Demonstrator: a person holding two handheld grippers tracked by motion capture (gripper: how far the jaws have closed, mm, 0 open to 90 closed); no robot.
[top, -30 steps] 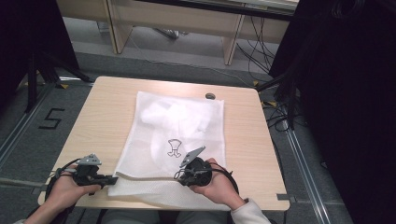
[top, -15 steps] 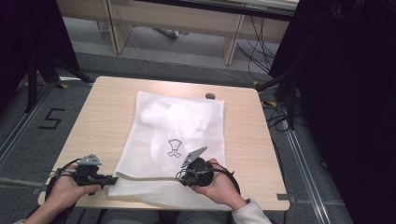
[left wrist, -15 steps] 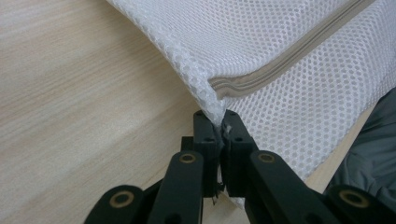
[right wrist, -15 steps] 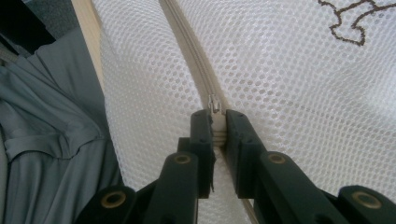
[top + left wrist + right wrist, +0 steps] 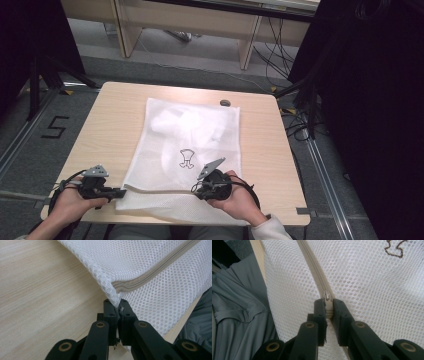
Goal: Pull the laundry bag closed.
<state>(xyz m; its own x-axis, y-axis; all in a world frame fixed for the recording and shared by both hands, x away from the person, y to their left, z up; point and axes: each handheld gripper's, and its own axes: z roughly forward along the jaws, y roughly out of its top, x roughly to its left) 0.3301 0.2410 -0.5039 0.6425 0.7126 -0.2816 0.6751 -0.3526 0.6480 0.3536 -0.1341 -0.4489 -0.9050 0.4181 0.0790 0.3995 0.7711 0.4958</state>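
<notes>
A white mesh laundry bag [image 5: 190, 145] with a small brown emblem [image 5: 187, 157] lies flat on the wooden table [image 5: 115, 125]. A beige zipper [image 5: 160, 191] runs along its near side. My left gripper [image 5: 119, 192] is shut on the bag's near left corner [image 5: 115, 296], where the zipper [image 5: 150, 277] ends. My right gripper [image 5: 196, 189] is shut on the zipper's pull [image 5: 326, 297], with the zipper [image 5: 312, 262] running away from its jaws. White clothing shows faintly inside the bag.
A small dark disc [image 5: 225, 103] lies near the table's far edge. Cables run over the floor at the right, and wooden furniture legs stand behind the table. A person's grey trousers [image 5: 239, 315] sit just past the near table edge.
</notes>
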